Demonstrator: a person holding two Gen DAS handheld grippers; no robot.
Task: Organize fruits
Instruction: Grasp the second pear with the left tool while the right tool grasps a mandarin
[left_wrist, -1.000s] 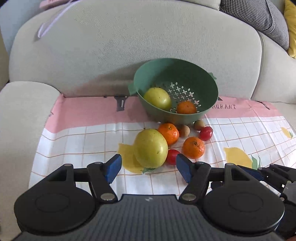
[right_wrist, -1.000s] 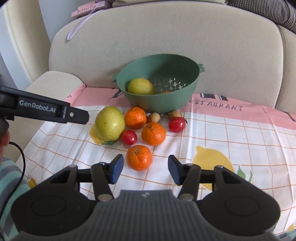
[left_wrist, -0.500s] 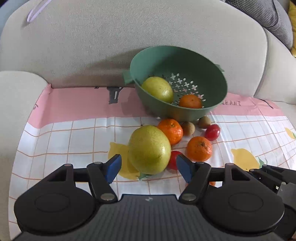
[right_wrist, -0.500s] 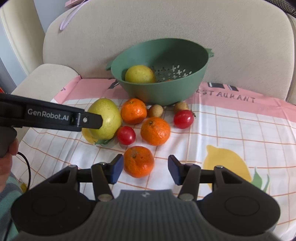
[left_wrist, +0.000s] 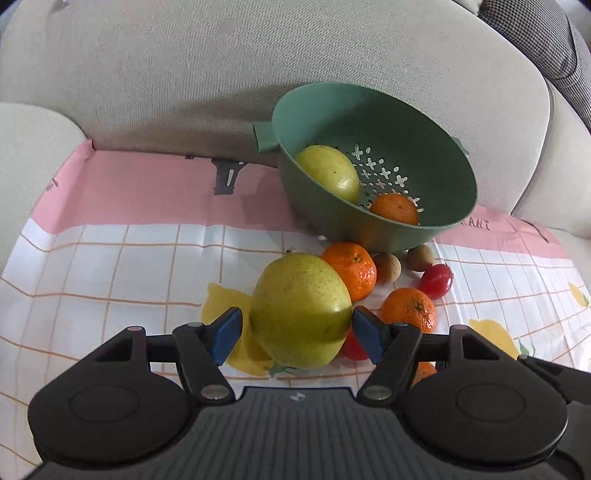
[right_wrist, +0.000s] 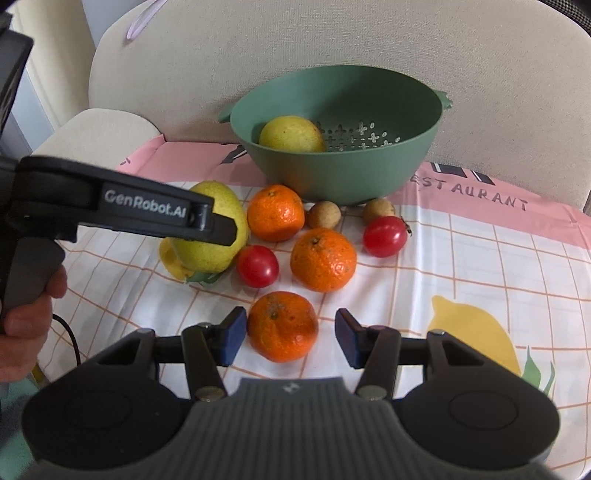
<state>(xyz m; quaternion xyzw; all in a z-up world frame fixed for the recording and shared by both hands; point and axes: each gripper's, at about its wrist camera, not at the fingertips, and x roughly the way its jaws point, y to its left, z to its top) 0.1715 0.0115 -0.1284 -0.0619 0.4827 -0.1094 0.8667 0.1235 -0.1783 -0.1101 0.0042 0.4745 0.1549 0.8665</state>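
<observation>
A green colander (left_wrist: 424, 221) (right_wrist: 343, 170) stands on the checked cloth and holds a yellow-green pear (left_wrist: 328, 177) and a mandarin (left_wrist: 395, 208). My left gripper (left_wrist: 297, 334) is open with its blue pads on either side of a big yellow-green pear (left_wrist: 301, 310) (right_wrist: 212, 254) lying on the cloth. My right gripper (right_wrist: 290, 334) is open around a mandarin (right_wrist: 282, 325) on the cloth; the pads stand apart from it. Two more mandarins (right_wrist: 275, 212) (right_wrist: 323, 258), two cherry tomatoes (right_wrist: 257, 266) (right_wrist: 385, 236) and two small brown fruits (right_wrist: 324, 215) lie between.
The cloth (right_wrist: 480, 258) covers a beige sofa seat, with the backrest (left_wrist: 221, 74) right behind the colander and an armrest (left_wrist: 29, 147) at left. The left gripper's arm (right_wrist: 110, 201) crosses the right wrist view. A checked cushion (left_wrist: 535, 33) sits at top right.
Both grippers moved forward and down toward the fruit. The pear is now between the left pads, and the near mandarin is between the right pads. Both stayed open.
</observation>
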